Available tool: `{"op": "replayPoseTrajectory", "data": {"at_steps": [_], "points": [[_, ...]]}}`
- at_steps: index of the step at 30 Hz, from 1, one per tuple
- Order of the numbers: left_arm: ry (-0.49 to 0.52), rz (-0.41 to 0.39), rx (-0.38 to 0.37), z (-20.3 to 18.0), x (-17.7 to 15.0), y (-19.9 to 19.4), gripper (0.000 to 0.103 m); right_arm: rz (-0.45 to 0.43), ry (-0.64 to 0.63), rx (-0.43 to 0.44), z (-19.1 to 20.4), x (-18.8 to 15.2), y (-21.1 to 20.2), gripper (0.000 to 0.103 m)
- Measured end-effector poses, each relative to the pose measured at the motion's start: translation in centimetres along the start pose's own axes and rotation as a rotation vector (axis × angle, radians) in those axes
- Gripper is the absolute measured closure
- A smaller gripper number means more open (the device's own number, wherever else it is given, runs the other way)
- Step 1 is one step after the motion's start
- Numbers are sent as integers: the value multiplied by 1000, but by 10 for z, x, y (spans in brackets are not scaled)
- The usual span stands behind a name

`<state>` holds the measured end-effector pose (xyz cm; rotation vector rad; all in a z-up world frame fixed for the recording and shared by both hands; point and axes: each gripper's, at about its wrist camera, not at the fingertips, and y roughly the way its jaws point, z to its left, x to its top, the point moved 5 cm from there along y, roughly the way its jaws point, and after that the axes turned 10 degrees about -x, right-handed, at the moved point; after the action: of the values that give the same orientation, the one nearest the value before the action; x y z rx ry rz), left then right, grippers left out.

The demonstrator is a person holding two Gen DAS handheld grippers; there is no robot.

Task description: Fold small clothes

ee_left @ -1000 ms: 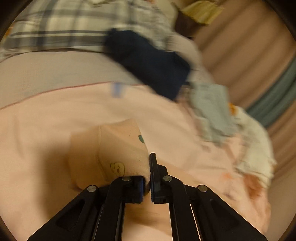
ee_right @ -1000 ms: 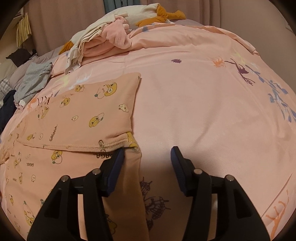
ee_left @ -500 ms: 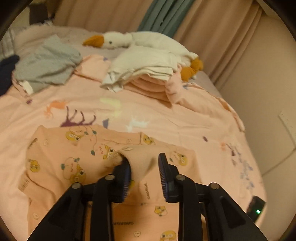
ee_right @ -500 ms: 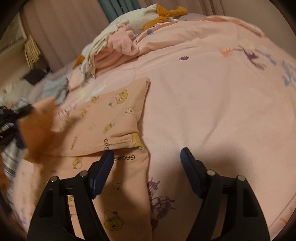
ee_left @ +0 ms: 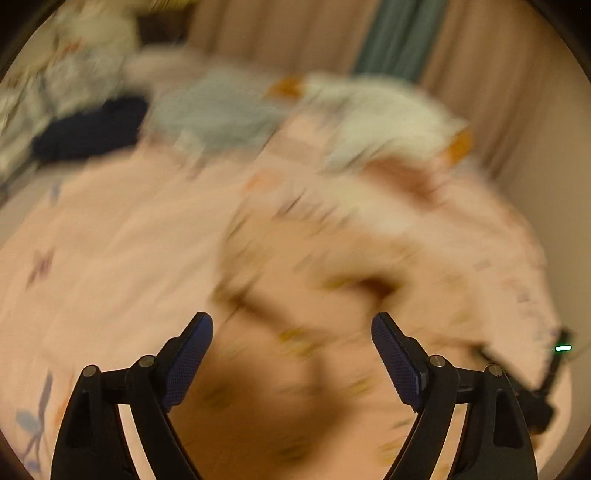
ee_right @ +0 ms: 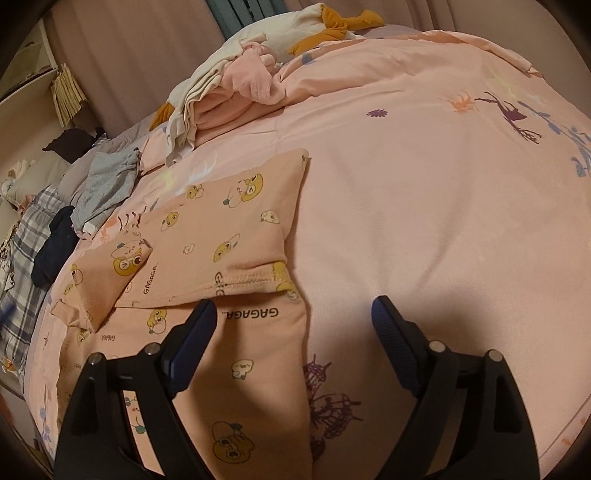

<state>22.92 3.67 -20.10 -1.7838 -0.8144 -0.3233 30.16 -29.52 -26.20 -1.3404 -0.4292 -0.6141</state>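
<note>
A small peach garment with yellow cartoon prints (ee_right: 236, 236) lies partly folded on the pink bed cover (ee_right: 424, 192); its sleeve (ee_right: 110, 273) is folded over onto the body. My right gripper (ee_right: 293, 317) is open and empty, low over the garment's right edge. My left gripper (ee_left: 291, 332) is open and empty above the same garment (ee_left: 314, 280), which is heavily blurred in the left wrist view.
A pile of cream and pink clothes (ee_right: 229, 96) with a white and orange plush toy (ee_right: 325, 26) lies at the back. A grey garment (ee_right: 107, 184), a dark navy one (ee_right: 55, 247) and plaid fabric (ee_right: 26, 236) lie at the left. Curtains hang behind.
My left gripper has let go of the sleeve, opened wide and is swinging quickly. The sleeve now lies folded on the garment. My right gripper stays open and has widened.
</note>
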Motion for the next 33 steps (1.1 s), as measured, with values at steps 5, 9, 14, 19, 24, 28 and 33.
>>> {"op": "replayPoseTrajectory", "data": {"at_steps": [5, 9, 14, 19, 24, 28, 33], "points": [[4, 103, 76, 35, -13, 45, 33, 2, -71, -82, 8, -3, 2, 15], [58, 45, 165, 48, 4, 60, 33, 2, -97, -117, 9, -3, 0, 16], [55, 29, 131, 69, 24, 73, 32, 19, -116, -146, 9, -4, -2, 18], [89, 14, 171, 66, 20, 70, 32, 72, -166, -179, 10, -3, -19, 35], [71, -1, 129, 71, 22, 70, 32, -49, -341, -202, 59, 22, -59, 32], [46, -13, 97, 75, 24, 69, 32, -141, -643, -134, 169, 40, -63, 31], [27, -21, 70, 79, 24, 66, 32, -67, -937, -140, 264, 22, -21, 32]]}}
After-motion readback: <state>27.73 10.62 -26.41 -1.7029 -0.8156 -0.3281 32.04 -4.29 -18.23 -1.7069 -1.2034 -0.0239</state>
